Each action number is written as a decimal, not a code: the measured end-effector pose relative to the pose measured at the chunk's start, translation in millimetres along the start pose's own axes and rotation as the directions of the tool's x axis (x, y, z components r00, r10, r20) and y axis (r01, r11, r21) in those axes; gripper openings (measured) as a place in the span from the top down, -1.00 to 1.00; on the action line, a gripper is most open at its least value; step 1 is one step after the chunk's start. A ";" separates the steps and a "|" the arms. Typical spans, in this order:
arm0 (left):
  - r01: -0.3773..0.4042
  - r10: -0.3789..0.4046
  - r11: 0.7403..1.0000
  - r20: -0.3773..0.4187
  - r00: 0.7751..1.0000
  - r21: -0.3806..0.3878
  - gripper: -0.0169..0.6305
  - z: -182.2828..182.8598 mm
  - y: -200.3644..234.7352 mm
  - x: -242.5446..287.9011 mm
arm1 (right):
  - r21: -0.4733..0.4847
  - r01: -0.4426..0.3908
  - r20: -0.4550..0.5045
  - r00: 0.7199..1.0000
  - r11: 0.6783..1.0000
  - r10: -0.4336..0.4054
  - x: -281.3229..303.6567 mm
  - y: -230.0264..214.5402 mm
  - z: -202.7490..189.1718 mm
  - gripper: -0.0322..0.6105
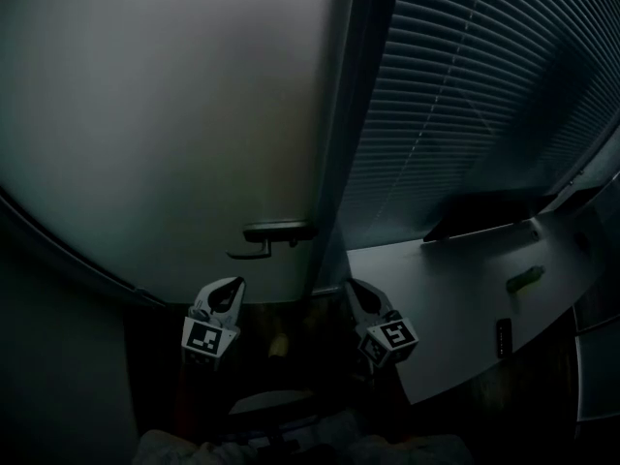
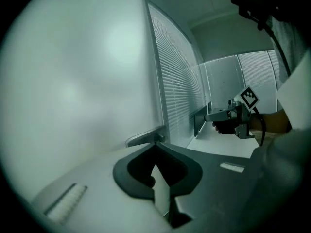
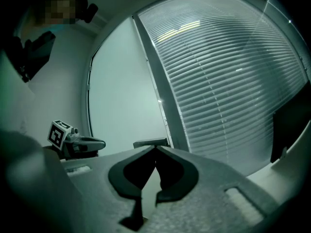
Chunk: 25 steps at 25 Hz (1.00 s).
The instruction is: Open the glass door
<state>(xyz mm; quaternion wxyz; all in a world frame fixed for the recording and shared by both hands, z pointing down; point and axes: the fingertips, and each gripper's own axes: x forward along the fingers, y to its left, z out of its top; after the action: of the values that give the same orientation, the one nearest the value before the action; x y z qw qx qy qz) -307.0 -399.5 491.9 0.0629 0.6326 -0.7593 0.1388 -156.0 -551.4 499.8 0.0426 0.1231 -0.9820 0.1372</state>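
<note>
Frosted glass door (image 1: pixel 165 114) is dead ahead and closed. Its lever handle (image 1: pixel 279 231) sits at the right edge, against the door frame post (image 1: pixel 339 124).

Left tongs (image 1: pixel 232 285) and right tongs (image 1: pixel 355 287) are both pressed together with nothing in them. Both hang below the handle and neither touches it; the left is nearer, slightly left of the lever.

Risks:
- Shut tips can't wrap the lever. Pushing down with closed tongs is likely to slide off the free end, which points left, and rap the glass.
- It's very dark and the handle is low-contrast, so it's easy to misjudge the reach and hit the pane first.
- The right tongs sit near the post and the counter (image 1: pixel 455 298) corner. A sideways swing could clip either one, or the blinds (image 1: pixel 465 95).
- Can't tell which way the door swings. If it opens toward the person, body and tongs are in its path.

Room:
- Open space is left of and below the handle.
- The right side is boxed in by the post, the counter edge and a dark panel (image 1: pixel 484 213) standing on the counter.
- A green item (image 1: pixel 524 279) lies well clear.
</note>
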 end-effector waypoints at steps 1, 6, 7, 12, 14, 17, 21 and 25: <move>0.004 -0.004 1.000 -0.005 1.000 0.013 0.93 0.8 3.4 3.9 | 0.003 0.002 0.003 1.000 1.000 -0.002 3.9 0.5 3.4 0.90; 0.007 0.001 0.994 -0.073 0.997 0.110 0.93 -6.1 18.6 23.3 | 0.022 0.022 0.013 1.000 1.000 -0.023 16.1 -6.5 5.3 0.90; 0.004 0.009 0.990 -0.092 0.996 0.140 0.93 -9.0 21.8 27.8 | 0.024 0.028 0.011 1.000 0.999 -0.028 18.2 -8.7 6.3 0.90; 0.030 0.014 0.959 -0.152 0.988 0.283 0.77 -23.5 27.4 44.1 | 0.038 0.054 0.006 0.999 0.998 -0.054 25.0 -20.8 3.5 0.90; 0.044 0.011 0.939 -0.157 0.987 0.340 0.65 -26.4 26.0 49.7 | 0.047 0.070 0.001 0.998 0.996 -0.071 25.3 -25.5 1.1 0.90; 0.042 0.043 0.900 -0.185 0.982 0.433 0.55 -35.1 30.0 59.7 | 0.053 0.072 -0.006 0.997 0.996 -0.071 25.4 -32.4 -4.4 0.90; 0.058 0.081 0.838 -0.230 0.970 0.543 0.48 -42.8 34.1 66.5 | 0.082 0.088 -0.007 0.996 0.993 -0.087 25.1 -40.1 -5.2 0.90; 0.102 0.058 0.809 -0.252 0.966 0.579 0.37 -54.1 28.1 73.2 | 0.099 0.106 -0.011 0.994 0.989 -0.106 27.0 -47.4 -14.4 0.90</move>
<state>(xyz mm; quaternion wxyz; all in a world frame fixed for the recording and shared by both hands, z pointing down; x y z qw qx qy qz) -352.9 -448.3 559.7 -0.0362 0.6063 -0.6568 0.4468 -169.4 -597.7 529.0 0.0462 0.1768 -0.9658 0.1838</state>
